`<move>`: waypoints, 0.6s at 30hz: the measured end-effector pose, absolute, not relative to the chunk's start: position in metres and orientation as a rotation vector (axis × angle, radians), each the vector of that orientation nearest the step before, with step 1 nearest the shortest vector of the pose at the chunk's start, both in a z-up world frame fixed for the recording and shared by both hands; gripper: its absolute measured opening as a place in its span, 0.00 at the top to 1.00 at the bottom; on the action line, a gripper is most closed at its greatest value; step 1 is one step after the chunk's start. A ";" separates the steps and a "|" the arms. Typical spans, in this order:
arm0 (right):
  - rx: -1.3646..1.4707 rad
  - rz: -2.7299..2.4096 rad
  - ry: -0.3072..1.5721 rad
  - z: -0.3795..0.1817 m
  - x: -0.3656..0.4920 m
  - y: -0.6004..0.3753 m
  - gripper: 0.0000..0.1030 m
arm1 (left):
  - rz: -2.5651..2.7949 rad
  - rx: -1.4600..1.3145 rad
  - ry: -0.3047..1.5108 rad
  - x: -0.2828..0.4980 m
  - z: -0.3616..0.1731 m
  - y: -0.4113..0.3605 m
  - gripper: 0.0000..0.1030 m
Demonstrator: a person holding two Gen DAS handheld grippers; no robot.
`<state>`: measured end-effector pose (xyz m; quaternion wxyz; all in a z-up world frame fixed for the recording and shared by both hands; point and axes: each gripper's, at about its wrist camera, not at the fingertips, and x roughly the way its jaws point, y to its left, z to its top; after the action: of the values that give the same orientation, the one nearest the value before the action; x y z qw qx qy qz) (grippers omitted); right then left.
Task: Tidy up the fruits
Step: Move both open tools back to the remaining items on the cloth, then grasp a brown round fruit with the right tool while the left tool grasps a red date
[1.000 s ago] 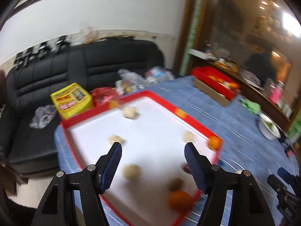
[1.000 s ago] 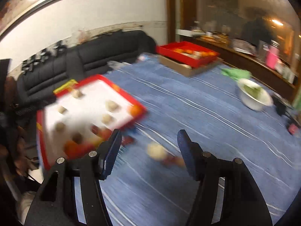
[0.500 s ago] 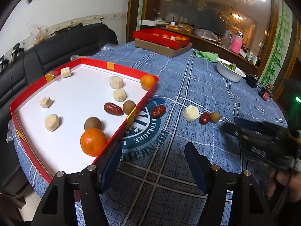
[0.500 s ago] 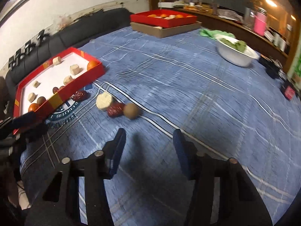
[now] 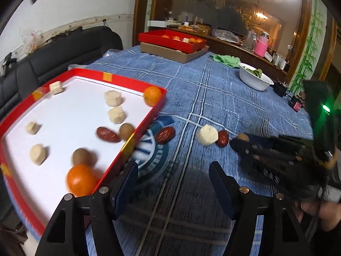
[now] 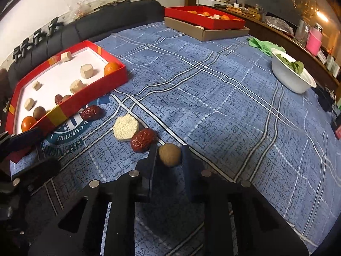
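Note:
A red tray with a white floor lies at the left and holds two oranges, pale chunks, brown round fruits and a red date. On the blue cloth beside it lie a red date, a pale chunk, another red date and a small brown round fruit. My right gripper has its fingers closed against both sides of the brown fruit, which rests on the cloth. It also shows in the left wrist view. My left gripper is open and empty above the cloth near the tray's corner.
A second red tray with oranges sits on a cardboard box at the far side. A white bowl with greens and a green rag are at the right. A black sofa runs behind the table.
My right gripper moved forward and down to the brown fruit and closed on it. My left gripper swung from over the tray to the cloth beside it and stays open.

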<state>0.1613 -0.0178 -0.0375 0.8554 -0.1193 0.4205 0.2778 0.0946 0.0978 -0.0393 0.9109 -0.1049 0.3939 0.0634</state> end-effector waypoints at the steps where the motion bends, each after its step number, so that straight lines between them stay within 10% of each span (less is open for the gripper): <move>1: -0.242 0.584 0.885 -0.038 0.161 -0.020 0.80 | 0.134 -0.220 0.824 0.102 -0.041 0.098 0.35; 18: -0.145 0.627 0.888 -0.037 0.164 -0.035 0.80 | 0.211 -0.134 0.910 0.161 -0.051 0.104 0.75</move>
<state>0.1636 -0.0347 -0.0372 0.8534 -0.0691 0.4220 0.2981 0.1615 0.1036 -0.0513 0.8907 -0.0645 0.4383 0.1015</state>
